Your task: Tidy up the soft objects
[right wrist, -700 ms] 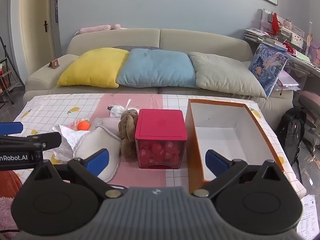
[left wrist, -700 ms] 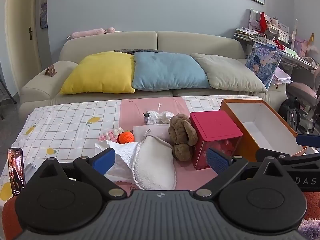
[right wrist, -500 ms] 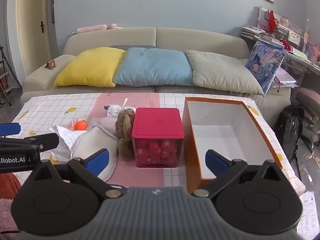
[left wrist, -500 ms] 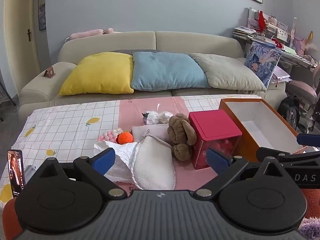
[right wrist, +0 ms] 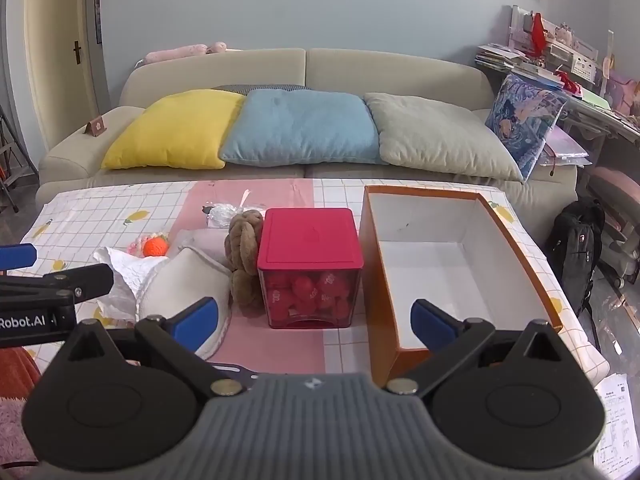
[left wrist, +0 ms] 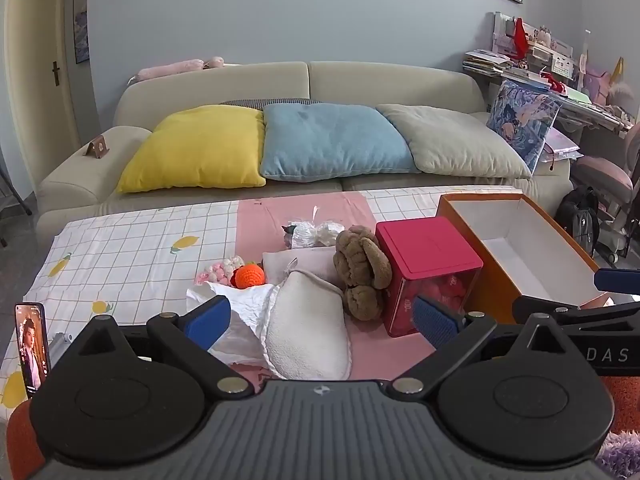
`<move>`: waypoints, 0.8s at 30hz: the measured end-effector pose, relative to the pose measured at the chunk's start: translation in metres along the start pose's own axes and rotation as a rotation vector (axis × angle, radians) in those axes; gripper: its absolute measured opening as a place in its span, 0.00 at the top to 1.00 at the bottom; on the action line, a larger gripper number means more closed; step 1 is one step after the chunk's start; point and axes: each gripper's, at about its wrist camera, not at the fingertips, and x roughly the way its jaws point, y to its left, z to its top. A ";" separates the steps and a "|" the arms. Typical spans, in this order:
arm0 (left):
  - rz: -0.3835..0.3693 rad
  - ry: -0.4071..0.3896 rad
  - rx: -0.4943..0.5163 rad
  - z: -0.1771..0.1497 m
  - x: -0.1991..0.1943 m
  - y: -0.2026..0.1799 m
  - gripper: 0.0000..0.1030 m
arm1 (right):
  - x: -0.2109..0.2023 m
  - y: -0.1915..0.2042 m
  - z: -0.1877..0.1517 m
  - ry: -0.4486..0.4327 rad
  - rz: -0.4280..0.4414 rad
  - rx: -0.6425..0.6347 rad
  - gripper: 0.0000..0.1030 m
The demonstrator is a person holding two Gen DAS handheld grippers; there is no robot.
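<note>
With both the left gripper (left wrist: 320, 318) and right gripper (right wrist: 316, 320) spread fully wide and empty, the cream slipper (left wrist: 306, 328), nearest of the heap left of the empty orange box (right wrist: 460, 264), wants 1 deep mid-body pinch.

Sofa cushions (left wrist: 332, 142) — four; boxes (right wrist: 460, 264) — two

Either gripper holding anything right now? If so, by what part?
Nothing held. Left gripper and right gripper both have open jaws with nothing between the pads, short of the white slipper.
</note>
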 end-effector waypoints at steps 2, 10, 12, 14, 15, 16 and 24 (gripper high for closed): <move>0.000 0.000 0.001 0.000 0.000 0.000 0.00 | 0.000 -0.002 -0.001 0.000 -0.003 0.004 0.03; 0.000 0.001 0.004 -0.001 0.001 -0.002 0.00 | 0.004 -0.001 -0.001 0.011 -0.012 0.016 0.03; 0.001 0.002 0.004 -0.001 0.002 -0.002 0.00 | 0.005 -0.001 -0.001 0.010 -0.013 0.016 0.03; 0.000 0.001 0.005 -0.001 0.001 -0.002 0.00 | 0.005 -0.002 -0.001 0.010 -0.013 0.016 0.03; 0.000 0.001 0.005 -0.001 0.002 -0.002 0.00 | 0.005 -0.001 -0.001 0.010 -0.012 0.015 0.03; 0.000 0.002 0.007 -0.001 0.002 -0.003 0.00 | 0.005 -0.001 -0.001 0.011 -0.013 0.015 0.03; 0.001 0.003 0.008 -0.001 0.002 -0.003 0.00 | 0.007 -0.002 -0.004 0.017 -0.015 0.017 0.03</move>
